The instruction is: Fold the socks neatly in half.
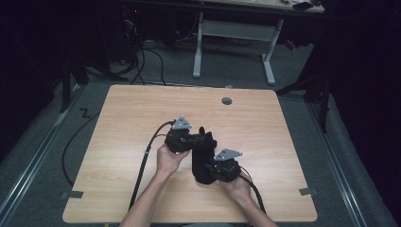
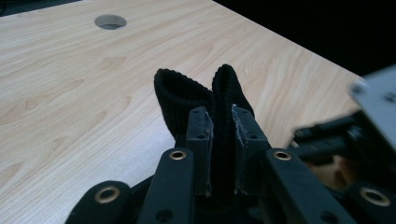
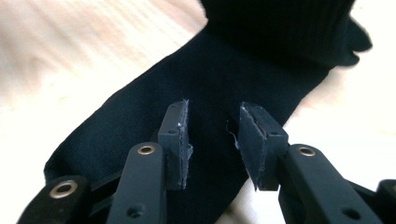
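A black sock (image 1: 202,158) lies near the middle of the wooden table (image 1: 137,113), its ribbed cuff (image 2: 180,100) lifted at the far end. My left gripper (image 2: 220,126) is shut on a fold of that cuff, and two ribbed lobes stand up past the pads. In the high view the left gripper (image 1: 195,141) sits at the sock's upper end. My right gripper (image 3: 212,135) hovers just over the sock's smooth body (image 3: 210,74), jaws apart, pads not pressing on the cloth. From above the right gripper (image 1: 213,171) is at the sock's near end.
A round cable hole (image 1: 227,100) is in the table's far side, also seen as a hole (image 2: 110,21) in the left gripper view. Cables trail from both grippers toward the near edge. A white-legged desk (image 1: 234,33) stands beyond the table.
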### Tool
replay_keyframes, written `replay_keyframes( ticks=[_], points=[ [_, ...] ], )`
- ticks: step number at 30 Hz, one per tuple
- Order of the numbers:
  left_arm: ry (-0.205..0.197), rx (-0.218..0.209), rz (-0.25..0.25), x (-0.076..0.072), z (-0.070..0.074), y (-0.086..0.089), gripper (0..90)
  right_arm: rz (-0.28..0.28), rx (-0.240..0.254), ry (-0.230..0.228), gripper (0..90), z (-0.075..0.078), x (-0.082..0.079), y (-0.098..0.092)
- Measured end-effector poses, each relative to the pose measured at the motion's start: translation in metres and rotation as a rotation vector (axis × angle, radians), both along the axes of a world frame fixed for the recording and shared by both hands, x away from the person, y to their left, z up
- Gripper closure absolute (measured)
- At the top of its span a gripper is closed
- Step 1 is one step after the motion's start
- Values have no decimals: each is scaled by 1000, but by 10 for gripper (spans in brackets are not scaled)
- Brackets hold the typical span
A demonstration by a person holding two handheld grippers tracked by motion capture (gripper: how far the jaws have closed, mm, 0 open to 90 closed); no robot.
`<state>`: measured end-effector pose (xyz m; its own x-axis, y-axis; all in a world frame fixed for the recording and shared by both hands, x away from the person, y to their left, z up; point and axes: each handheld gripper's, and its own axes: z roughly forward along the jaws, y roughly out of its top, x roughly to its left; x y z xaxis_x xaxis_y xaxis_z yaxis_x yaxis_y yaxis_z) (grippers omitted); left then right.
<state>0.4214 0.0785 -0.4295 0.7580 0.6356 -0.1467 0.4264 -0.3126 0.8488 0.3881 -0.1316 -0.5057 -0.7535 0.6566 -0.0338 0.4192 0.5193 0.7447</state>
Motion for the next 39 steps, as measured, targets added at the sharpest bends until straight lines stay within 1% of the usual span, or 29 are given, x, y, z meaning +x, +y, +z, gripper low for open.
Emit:
replay_keyframes(
  ticks=[3, 6, 7, 9, 11, 12, 13, 15, 16, 17, 19, 21, 22, 23, 24, 25, 28, 30, 31, 33, 35, 36, 39],
  points=[
    [-12, 30, -14, -9, -1, 0, 792, -16, -10, 0, 632, 1, 10, 4],
    [-10, 46, -8, -13, -7, 0, 791, -37, -13, 1, 632, 2, 18, 7],
    [-5, 49, -3, -13, -11, 0, 790, -45, -4, -5, 632, 1, 20, 8],
    [-1, 57, 7, -12, -17, 0, 789, -50, -5, -2, 627, 1, 21, 8],
    [3, 66, 20, -10, -23, 0, 789, -63, 5, 4, 594, 2, 22, 7],
    [6, 65, 25, -8, -25, 0, 789, -73, 12, 11, 575, 3, 21, 6],
    [7, 62, 32, -8, -26, 1, 789, -71, 29, 5, 574, 6, 18, 4],
    [4, 68, 41, -6, -29, 1, 788, -64, 65, -8, 569, 12, 9, -1],
    [3, 67, 46, -5, -29, 1, 788, -47, 78, -19, 569, 15, 2, -4],
    [0, 68, 49, -5, -29, 1, 788, -33, 81, -18, 569, 18, -3, -6],
    [-5, 66, 55, -3, -29, 1, 788, -5, 70, -8, 568, 18, -11, -8],
    [-15, 61, 62, -3, -29, 1, 788, 10, 38, 6, 570, 14, -15, -7],
    [-25, 62, 68, -3, -28, 1, 788, 7, 21, 10, 570, 10, -15, -6],
    [-35, 59, 70, -4, -27, 1, 788, -3, 16, 34, 570, 4, -11, -6],
    [-42, 60, 69, -4, -26, 1, 788, -14, 42, 46, 581, 0, -8, -7],
    [-47, 59, 68, -4, -26, 0, 789, -28, 49, 42, 589, 0, -4, -7],
    [-59, 75, 54, -8, -22, -4, 788, -48, 21, 6, 596, -1, 1, 0],
    [-72, 88, 48, -11, -21, -6, 786, -63, 18, 12, 598, 0, 7, 3],
    [-77, 96, 47, -13, -21, -7, 785, -68, 21, 5, 598, -1, 9, 5],
    [-83, 122, 43, -17, -24, -11, 781, -76, 21, 5, 598, 0, 11, 9],
    [-75, 153, 34, -18, -31, -14, 777, -78, 18, 6, 597, 0, 11, 10],
    [-73, 170, 32, -19, -36, -16, 774, -78, 19, 6, 597, 0, 11, 11],
    [-51, 179, 44, -19, -47, -16, 768, -72, 26, 24, 581, 1, 11, 9]
  ],
)
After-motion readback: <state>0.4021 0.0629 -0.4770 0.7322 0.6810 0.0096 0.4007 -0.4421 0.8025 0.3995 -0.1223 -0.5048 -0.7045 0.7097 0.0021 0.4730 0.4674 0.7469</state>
